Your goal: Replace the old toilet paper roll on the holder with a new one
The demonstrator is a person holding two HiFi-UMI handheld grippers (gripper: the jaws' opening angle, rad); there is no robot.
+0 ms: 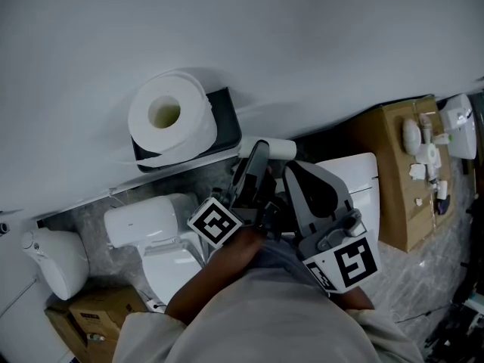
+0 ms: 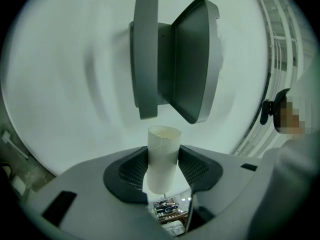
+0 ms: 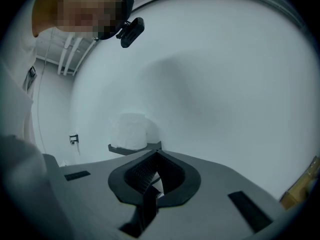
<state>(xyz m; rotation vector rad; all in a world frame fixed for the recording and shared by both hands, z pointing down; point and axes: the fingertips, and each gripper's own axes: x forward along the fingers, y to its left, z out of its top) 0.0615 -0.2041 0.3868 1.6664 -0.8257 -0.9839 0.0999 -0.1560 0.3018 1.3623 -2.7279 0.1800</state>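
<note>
Fingers (image 2: 131,171) of the left gripper (image 1: 259,153) stood fairly wide apart and were clamped on the bare cardboard tube (image 2: 162,156), their dark ribbed pads pressing on it from both sides. The tube stood upright in that grip, its open top rim rising above the pads and its lower end showing below them. Seen from the head view, this gripper was raised toward the white wall (image 1: 249,36), with the pale tube sticking out at its tip.

The right gripper (image 3: 151,171) was just beside the left one, to its right. Its fingers were pressed together with nothing between them.

The full toilet paper roll (image 1: 168,116) stood on end on the dark shelf (image 1: 225,119) fixed to the wall, its hole facing up. It lay up and to the left of both grippers, apart from them. In the right gripper view it showed ahead, pale and blurred, on that same shelf.

Below the shelf was a white toilet (image 1: 151,225), and off to the right a cardboard box (image 1: 401,180) with small items on top.
</note>
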